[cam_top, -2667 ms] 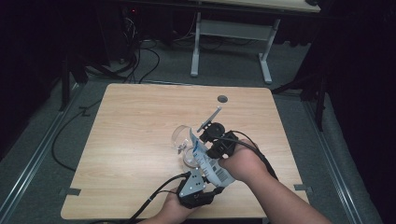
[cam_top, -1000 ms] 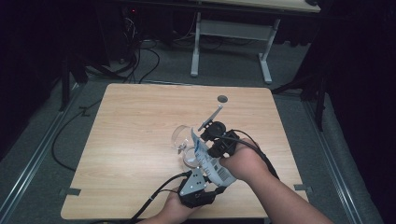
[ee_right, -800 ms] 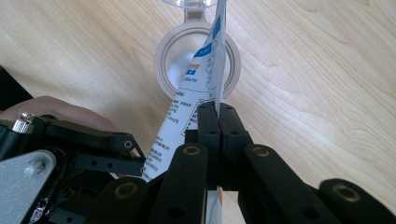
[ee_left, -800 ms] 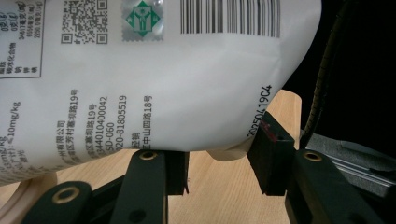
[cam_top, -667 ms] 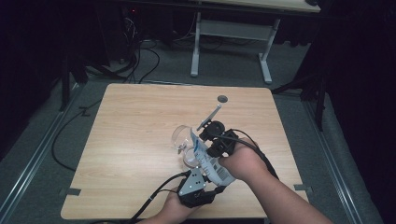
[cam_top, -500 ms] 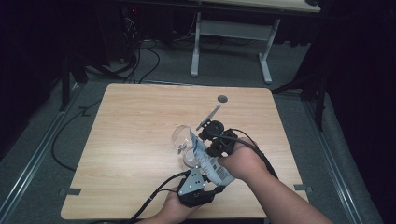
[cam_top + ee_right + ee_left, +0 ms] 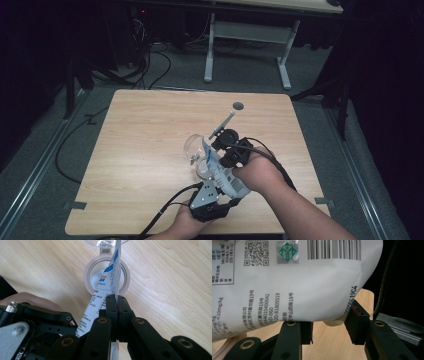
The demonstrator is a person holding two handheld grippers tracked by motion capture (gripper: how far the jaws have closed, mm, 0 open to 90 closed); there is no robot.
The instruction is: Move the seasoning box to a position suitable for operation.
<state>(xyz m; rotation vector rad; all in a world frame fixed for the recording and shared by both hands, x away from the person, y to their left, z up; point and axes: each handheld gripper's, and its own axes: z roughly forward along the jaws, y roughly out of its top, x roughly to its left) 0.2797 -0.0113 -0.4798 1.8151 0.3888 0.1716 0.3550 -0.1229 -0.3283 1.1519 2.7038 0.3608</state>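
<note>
Currently right gripper [image 7: 117, 305] jaws pressed together, pinching edge of white pouch [image 7: 106, 287] with blue print. Left gripper [image 7: 328, 326] jaws parted, straddling pouch's [image 7: 294, 282] bottom corner; grip on it cannot be told. Pouch back shows barcode, QR code, green square mark, Chinese address text, "81805519", "10mg/kg", stamped "20250419C4". Pouch hangs over round open jar [image 7: 107, 272], clear lid [image 7: 194, 145] hinged back. Both on wooden table [image 7: 140, 130], near front centre.

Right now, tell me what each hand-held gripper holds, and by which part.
The right hand-held gripper pinches the white pouch by its thin edge. The left hand-held gripper stands open around the pouch's bottom corner, not gripping it.
</note>
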